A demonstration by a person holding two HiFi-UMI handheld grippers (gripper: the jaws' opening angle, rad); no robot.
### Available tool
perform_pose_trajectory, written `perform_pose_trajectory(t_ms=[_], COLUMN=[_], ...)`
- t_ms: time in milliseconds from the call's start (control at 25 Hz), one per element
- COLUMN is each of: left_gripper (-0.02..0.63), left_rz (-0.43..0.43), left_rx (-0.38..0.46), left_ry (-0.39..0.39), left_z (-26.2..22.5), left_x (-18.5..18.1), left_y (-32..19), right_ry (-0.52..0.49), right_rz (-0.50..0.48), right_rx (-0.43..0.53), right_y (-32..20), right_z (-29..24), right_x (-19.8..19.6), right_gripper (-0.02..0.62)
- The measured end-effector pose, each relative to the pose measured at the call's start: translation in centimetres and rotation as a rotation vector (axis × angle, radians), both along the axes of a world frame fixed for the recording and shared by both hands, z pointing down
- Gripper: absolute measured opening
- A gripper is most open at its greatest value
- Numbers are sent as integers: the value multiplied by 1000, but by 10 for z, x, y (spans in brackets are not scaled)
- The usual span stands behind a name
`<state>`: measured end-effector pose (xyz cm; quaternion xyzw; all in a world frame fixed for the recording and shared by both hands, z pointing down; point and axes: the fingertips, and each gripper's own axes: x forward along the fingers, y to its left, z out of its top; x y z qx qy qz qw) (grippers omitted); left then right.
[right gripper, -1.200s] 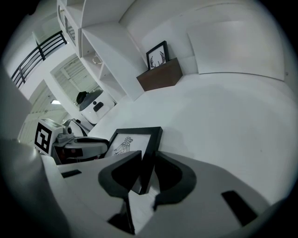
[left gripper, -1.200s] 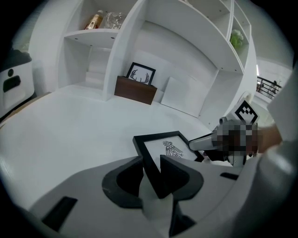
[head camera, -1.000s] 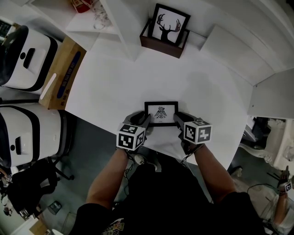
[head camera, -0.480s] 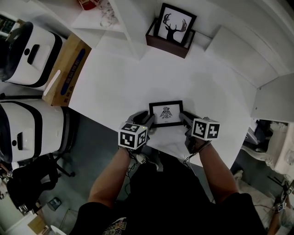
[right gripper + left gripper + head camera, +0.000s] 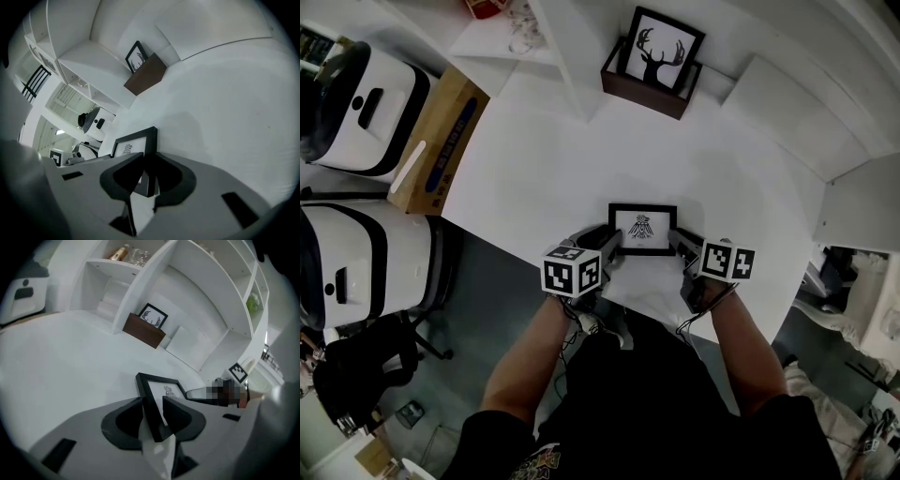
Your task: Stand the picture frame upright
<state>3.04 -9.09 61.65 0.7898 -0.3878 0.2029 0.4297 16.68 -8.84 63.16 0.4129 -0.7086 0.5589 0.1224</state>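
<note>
The frame (image 5: pixel 642 230) is held tilted near the table's (image 5: pixel 562 159) front edge, with the left gripper (image 5: pixel 153 412) clamped on its left rail and the right gripper (image 5: pixel 146 177) clamped on its right rail. The left jaws have just been opening slightly and the right closing, each with a rail between them. Risk: if 1 grip loosens further, the frame can twist and drop flat.
</note>
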Motion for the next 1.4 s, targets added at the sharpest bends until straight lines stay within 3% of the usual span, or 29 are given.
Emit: perform_pose_trajectory(t_ms=[160,360,560,680,760,1040,1320,1400], left_gripper=[132,130,87,86,81,69,64,32], left_rz=[-141,-287,-520,-527,-543,-660,-698,-706], left_rx=[-109,-221,-338,-347,-368,-437,-493,-506], left_ry=[200,388,654,711,794,994,1033,1072], left_z=[-4,-3,-3,-7,-12,-13,-13,-16], left_x=[-3,-3,-11,-10,-9,-12,-12,-11], left_y=[-10,-13,-17,-19,-19,-18,-19,-20], right_ry=[-36,-63,-91,-114,-127,-143,-161,-160], right_rz=[-1,1,29,42,54,67,72,71], right_rx=[-4,16,34,33,27,20,29,25], right_y=[1,2,1,0,0,-1,-1,-1], right_z=[-1,-5,-8,-8,-8,-8,-10,-10], right_x=[0,1,6,8,9,10,11,11], right_gripper=[67,67,66,64,64,63,63,63])
